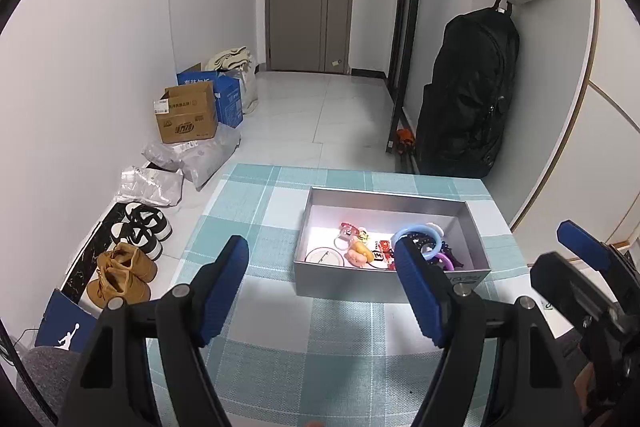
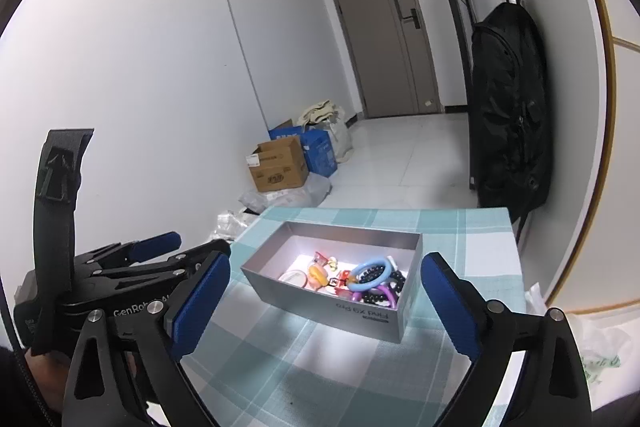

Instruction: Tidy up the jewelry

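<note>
Claws: left claw [image 1: 322,291] and right claw [image 2: 324,307] both stand with blue pads wide apart, nothing between them; each hangs above the near part of the bench, short of the box.
Bench: bench [image 1: 280,347] under a teal-and-white checked cloth; its near half lies bare, which leaves both claws free room to work.
Box: grey box [image 1: 390,281] sits open-topped toward the far right of the bench, long side facing the left claw; with no lid on, pieces can likely be dropped in or lifted out from above.
Jewelry: jewelry [image 2: 340,277] lies heaped on the box floor, crowded toward the right end, so the task's things are already inside the box; I judge sorting is far along or a re-sort is due.
Blue ring: pale blue ring [image 2: 373,273] rests on top of dark beads [image 2: 376,293], the easiest piece to reach.
Purple ring: purple ring [image 2: 386,297] lies against the near right corner, partly under the beads.
Small pieces: red, orange and pink trinkets near the middle; too small to tell what each is.
Pose: both tools point forward and slightly down at the box, side by side; the right claw [image 1: 580,255] shows at the left camera's right edge, the left claw [image 2: 188,255] at the right camera's left edge.
</note>
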`<state>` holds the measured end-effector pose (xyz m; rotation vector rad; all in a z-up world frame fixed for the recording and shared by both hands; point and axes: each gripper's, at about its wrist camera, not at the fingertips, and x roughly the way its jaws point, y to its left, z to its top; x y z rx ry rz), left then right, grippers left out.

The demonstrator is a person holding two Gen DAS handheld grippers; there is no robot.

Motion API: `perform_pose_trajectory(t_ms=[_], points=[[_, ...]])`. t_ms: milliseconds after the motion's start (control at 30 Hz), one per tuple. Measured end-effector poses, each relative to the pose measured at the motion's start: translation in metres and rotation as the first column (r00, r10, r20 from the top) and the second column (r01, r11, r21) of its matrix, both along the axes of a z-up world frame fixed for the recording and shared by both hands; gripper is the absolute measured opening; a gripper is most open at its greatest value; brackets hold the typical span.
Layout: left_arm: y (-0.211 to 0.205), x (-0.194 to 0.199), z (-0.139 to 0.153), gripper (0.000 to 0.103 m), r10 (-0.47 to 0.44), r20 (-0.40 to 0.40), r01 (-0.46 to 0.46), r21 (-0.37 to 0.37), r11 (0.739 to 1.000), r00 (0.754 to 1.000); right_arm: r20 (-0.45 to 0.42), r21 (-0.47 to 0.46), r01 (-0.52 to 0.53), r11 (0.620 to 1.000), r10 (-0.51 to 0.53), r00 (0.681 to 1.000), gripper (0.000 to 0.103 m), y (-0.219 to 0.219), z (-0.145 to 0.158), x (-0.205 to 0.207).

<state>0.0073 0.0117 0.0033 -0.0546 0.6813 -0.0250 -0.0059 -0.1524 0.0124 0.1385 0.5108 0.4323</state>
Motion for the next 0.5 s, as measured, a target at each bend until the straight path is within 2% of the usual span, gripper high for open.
perform_pose_trajectory(t_ms=[500], points=[[-0.0008, -0.0055, 0.0002, 0.072, -0.015, 0.009, 0.015, -0.013, 1.000, 1.000, -0.001, 0.004, 0.019, 1.000, -0.019, 1.000, 0.101, -0.0036, -0.0002, -0.0039]])
